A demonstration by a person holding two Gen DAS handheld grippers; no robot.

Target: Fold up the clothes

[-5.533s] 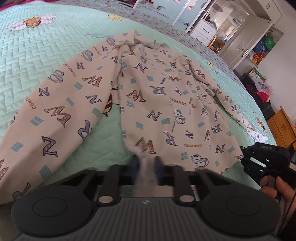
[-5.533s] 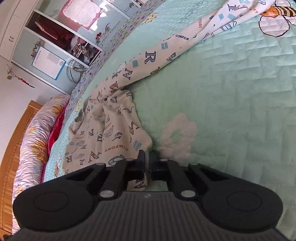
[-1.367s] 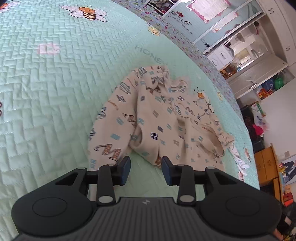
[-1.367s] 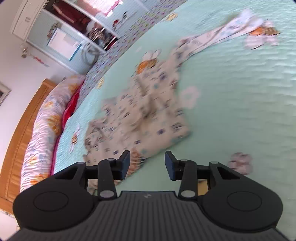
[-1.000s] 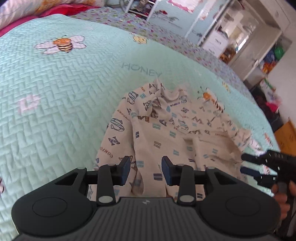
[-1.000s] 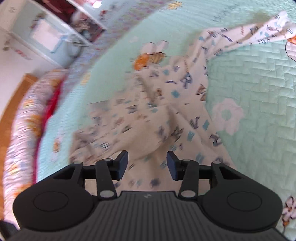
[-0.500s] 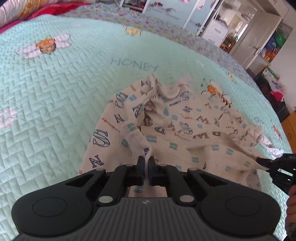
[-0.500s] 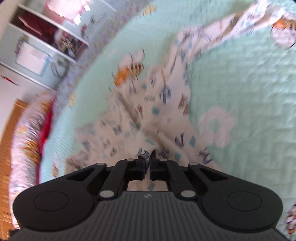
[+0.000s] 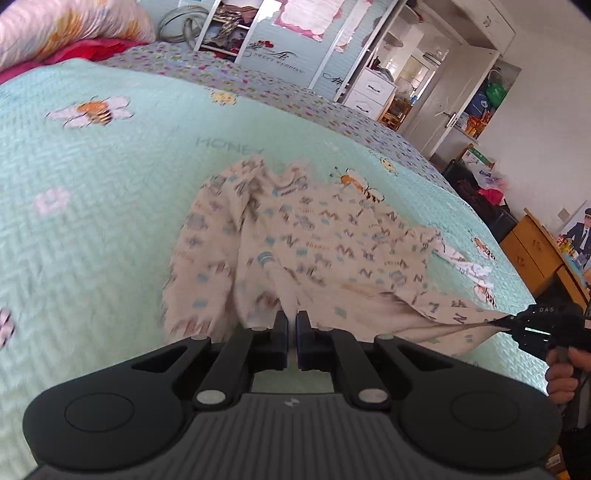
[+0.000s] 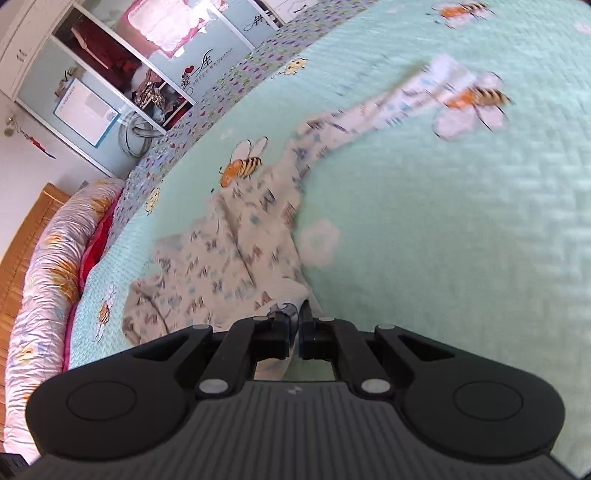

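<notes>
A cream garment (image 9: pixel 295 236) printed with blue and brown letters lies rumpled in the middle of a mint-green quilted bedspread (image 9: pixel 92 177), most of it resting on the bed while two near edges are lifted off the surface. The left gripper (image 9: pixel 291 325) has its fingers pinched nearly together on a ridge of the cloth that rises up to them. Off to the right in that view, the right gripper (image 9: pixel 511 320) grips another corner, with the fabric drawn out toward it in a taut fold; a hand (image 9: pixel 561 373) shows on its handle. In the right wrist view the right gripper (image 10: pixel 295 326) likewise has its fingers pressed close on a hem of the garment (image 10: pixel 229 258), which trails away across the bedspread (image 10: pixel 461 258) toward a bee motif. Beyond the bed stand a floral pillow (image 9: pixel 66 26), a mirrored wardrobe (image 9: pixel 295 48), and a wooden cabinet (image 9: pixel 535 251).
</notes>
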